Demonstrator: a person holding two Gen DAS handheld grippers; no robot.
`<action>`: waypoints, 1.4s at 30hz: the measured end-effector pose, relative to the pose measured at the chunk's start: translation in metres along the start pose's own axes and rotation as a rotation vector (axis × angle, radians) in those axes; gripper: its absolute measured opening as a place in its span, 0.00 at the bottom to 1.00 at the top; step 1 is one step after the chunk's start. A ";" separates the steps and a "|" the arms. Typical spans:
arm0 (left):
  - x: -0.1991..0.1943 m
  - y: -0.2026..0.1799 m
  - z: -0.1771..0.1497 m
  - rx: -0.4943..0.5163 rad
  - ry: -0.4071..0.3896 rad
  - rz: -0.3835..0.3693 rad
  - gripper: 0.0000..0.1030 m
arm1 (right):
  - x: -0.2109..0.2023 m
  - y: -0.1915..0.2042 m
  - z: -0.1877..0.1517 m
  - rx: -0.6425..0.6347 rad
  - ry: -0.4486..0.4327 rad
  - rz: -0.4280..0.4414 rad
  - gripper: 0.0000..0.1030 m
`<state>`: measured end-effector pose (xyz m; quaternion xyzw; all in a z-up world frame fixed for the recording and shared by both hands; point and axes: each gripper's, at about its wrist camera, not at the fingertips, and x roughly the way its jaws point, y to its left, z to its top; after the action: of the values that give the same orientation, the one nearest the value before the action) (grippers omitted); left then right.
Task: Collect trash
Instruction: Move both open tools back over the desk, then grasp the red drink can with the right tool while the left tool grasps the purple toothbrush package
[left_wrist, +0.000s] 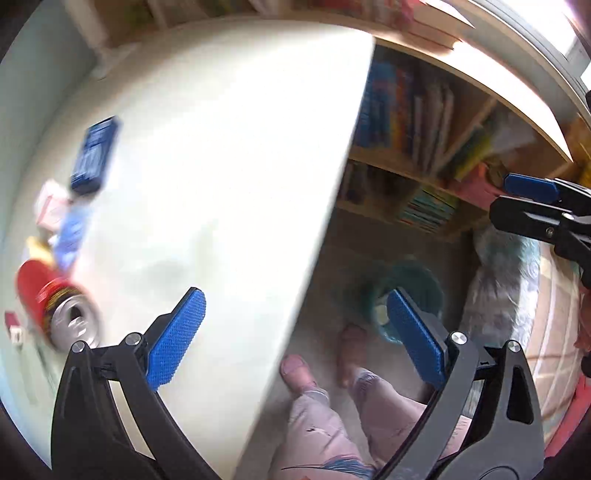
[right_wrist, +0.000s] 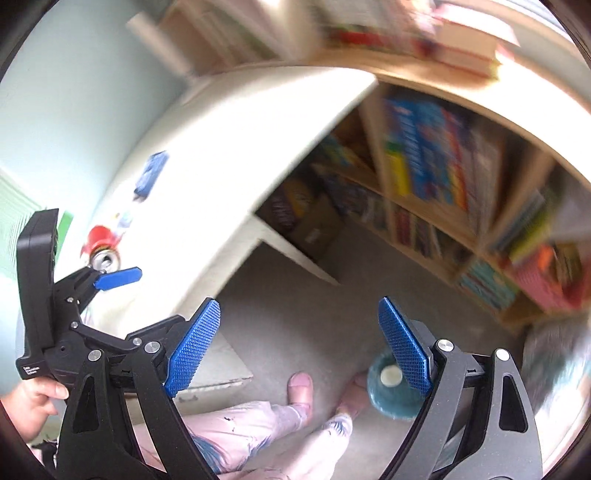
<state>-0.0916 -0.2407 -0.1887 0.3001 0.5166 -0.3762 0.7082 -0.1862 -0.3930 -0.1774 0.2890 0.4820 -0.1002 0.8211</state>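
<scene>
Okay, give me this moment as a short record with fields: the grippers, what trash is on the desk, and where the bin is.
left gripper: open, nothing between the pads
right gripper: open, nothing between the pads
desk: white top, trash gathered near its far side
red can: lying on its side on the desk, open end toward the camera
blue packet: flat on the desk, apart from the can
other wrappers: small blurred pile between packet and can
teal bin: on the carpet beside the person's feet, something pale inside
bookshelf: behind the bin, full of books
</scene>
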 end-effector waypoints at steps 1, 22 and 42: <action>-0.004 0.011 -0.002 -0.025 -0.007 0.010 0.93 | 0.004 0.011 0.007 -0.031 0.005 0.014 0.85; -0.056 0.204 -0.123 -0.608 -0.046 0.196 0.93 | 0.090 0.231 0.062 -0.560 0.165 0.207 0.85; -0.040 0.282 -0.193 -0.827 0.012 0.203 0.93 | 0.157 0.321 0.055 -0.695 0.272 0.191 0.85</action>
<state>0.0412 0.0767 -0.1955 0.0426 0.5959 -0.0640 0.7994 0.0768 -0.1457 -0.1697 0.0475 0.5627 0.1854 0.8042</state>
